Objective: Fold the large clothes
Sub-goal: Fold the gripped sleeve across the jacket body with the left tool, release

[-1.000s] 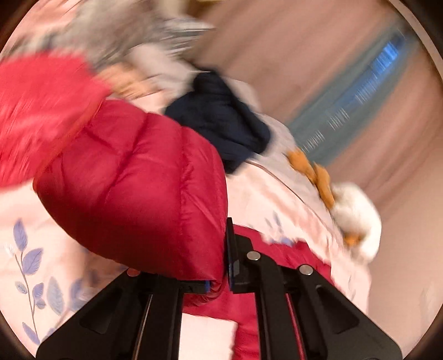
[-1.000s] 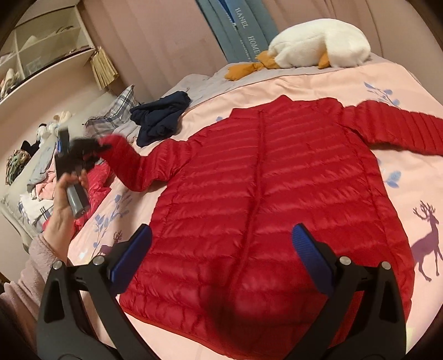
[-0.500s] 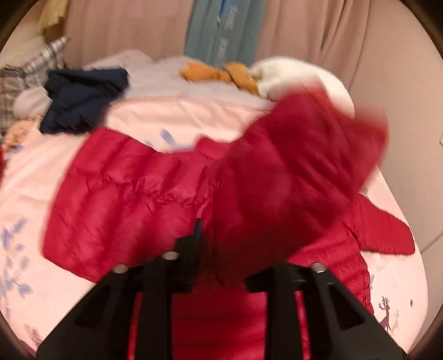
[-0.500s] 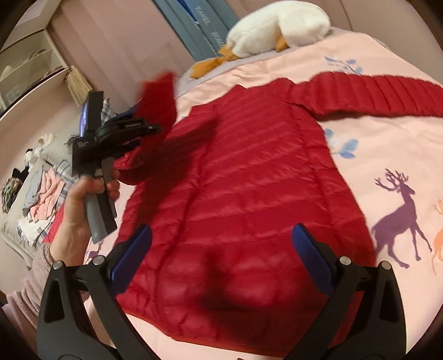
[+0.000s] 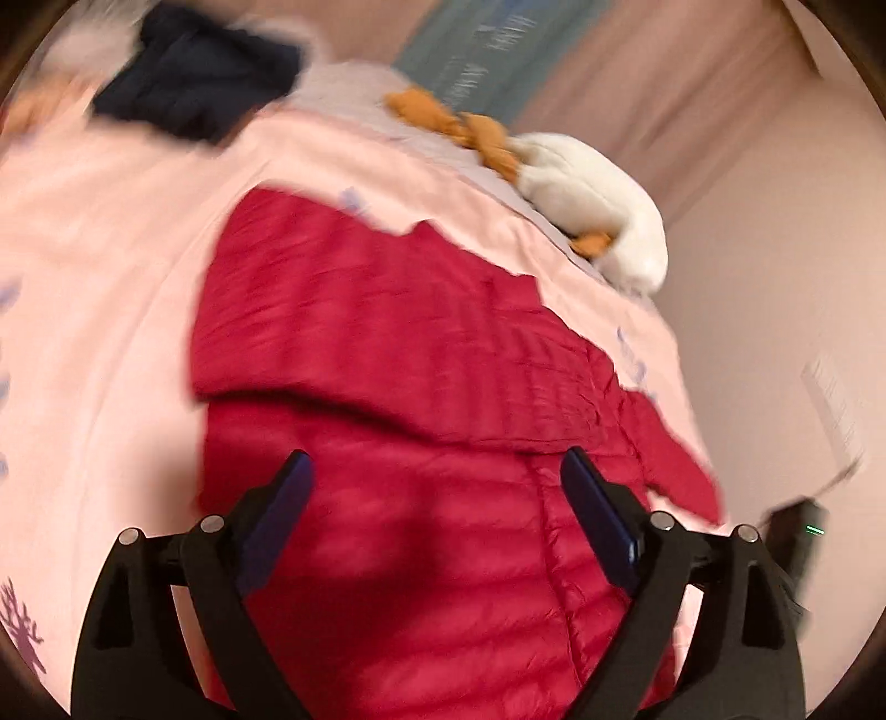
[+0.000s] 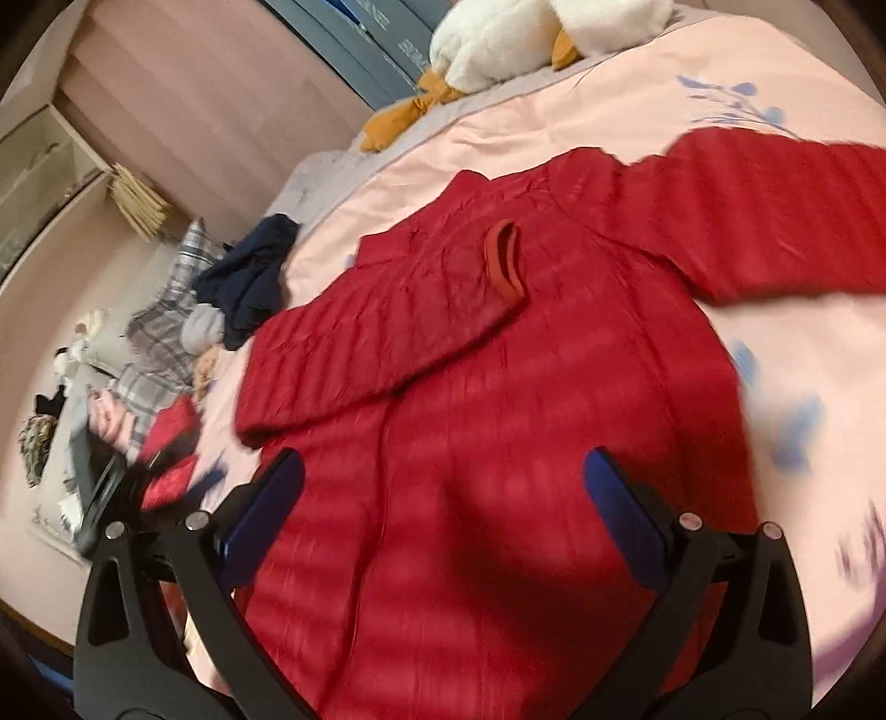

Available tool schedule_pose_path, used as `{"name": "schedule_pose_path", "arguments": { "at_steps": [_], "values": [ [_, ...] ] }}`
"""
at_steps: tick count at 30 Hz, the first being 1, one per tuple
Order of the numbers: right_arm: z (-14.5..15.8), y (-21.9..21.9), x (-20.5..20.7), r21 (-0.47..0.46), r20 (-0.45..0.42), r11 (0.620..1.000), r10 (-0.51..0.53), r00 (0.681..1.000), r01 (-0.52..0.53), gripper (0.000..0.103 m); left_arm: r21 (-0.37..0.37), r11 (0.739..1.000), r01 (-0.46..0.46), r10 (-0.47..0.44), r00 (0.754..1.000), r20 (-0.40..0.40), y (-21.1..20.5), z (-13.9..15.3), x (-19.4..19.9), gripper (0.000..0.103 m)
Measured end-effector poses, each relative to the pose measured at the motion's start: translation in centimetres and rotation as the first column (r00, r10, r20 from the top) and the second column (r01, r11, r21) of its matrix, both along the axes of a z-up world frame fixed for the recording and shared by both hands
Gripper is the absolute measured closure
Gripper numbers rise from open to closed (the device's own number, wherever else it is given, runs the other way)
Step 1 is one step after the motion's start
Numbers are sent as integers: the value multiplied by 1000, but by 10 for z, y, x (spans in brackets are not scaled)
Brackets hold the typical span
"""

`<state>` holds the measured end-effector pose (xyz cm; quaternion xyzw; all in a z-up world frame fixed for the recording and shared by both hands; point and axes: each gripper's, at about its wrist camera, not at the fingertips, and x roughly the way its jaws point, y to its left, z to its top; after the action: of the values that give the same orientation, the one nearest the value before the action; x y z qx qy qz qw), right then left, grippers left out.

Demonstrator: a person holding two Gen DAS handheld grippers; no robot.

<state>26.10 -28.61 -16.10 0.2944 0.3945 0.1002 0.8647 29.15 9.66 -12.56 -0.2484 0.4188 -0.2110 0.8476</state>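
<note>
A red quilted puffer jacket (image 6: 526, 399) lies flat on the pink bedspread (image 6: 803, 354). Its left sleeve (image 6: 387, 327) is folded across the chest, the cuff (image 6: 504, 260) near the collar. The right sleeve (image 6: 775, 221) stretches out to the right. In the left wrist view the jacket (image 5: 415, 387) fills the middle, the folded sleeve lying across it. My left gripper (image 5: 437, 526) is open and empty above the jacket's lower part. My right gripper (image 6: 443, 515) is open and empty above the hem area.
A white plush goose (image 6: 526, 33) with orange feet lies at the bed's head. A dark navy garment (image 6: 249, 277) and plaid cloth (image 6: 160, 332) sit at the left, with more clothes (image 6: 166, 443) beside the bed. A wall (image 5: 775, 332) borders the bed's right side.
My left gripper carried the left sleeve over the jacket's chest, let it go and opened. The sleeve now lies folded across the body. My right gripper stayed open, shifting slightly.
</note>
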Motion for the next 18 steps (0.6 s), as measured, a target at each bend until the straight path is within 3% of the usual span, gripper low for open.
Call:
{"name": "schedule_pose_path", "arguments": {
  "at_steps": [4, 6, 8, 9, 11, 14, 16, 18],
  "values": [
    [-8, 1, 66, -62, -29, 994, -95, 995, 93, 5, -202, 978, -61, 38, 993, -114, 42, -34, 19, 12],
    [-17, 6, 90, -109, -81, 985, -140, 987, 131, 25, -246, 967, -63, 28, 989, -145, 41, -45, 32, 12],
    [-24, 13, 104, -185, -111, 973, -161, 981, 139, 60, -270, 959, -88, 44, 986, -163, 37, -53, 44, 12],
    [-25, 18, 108, -217, -104, 968, -148, 984, 123, 64, -288, 952, -100, 54, 985, -164, 35, -55, 51, 12],
    [-22, 22, 112, -275, -81, 956, -123, 989, 97, 87, -308, 942, -135, 87, 982, -166, 33, -57, 64, 12],
    [-7, 13, 102, -313, -30, 941, -143, 989, 127, 88, -279, 933, -226, 191, 970, -149, 37, -54, 81, 12],
    [-2, -3, 95, -306, -4, 937, -180, 984, 171, 89, -264, 925, -274, 245, 960, -137, 44, -53, 84, 18],
    [-12, -4, 96, -361, -57, 924, -160, 985, 130, 90, -259, 923, -286, 256, 956, -145, 42, -56, 87, 21]
  ]
}}
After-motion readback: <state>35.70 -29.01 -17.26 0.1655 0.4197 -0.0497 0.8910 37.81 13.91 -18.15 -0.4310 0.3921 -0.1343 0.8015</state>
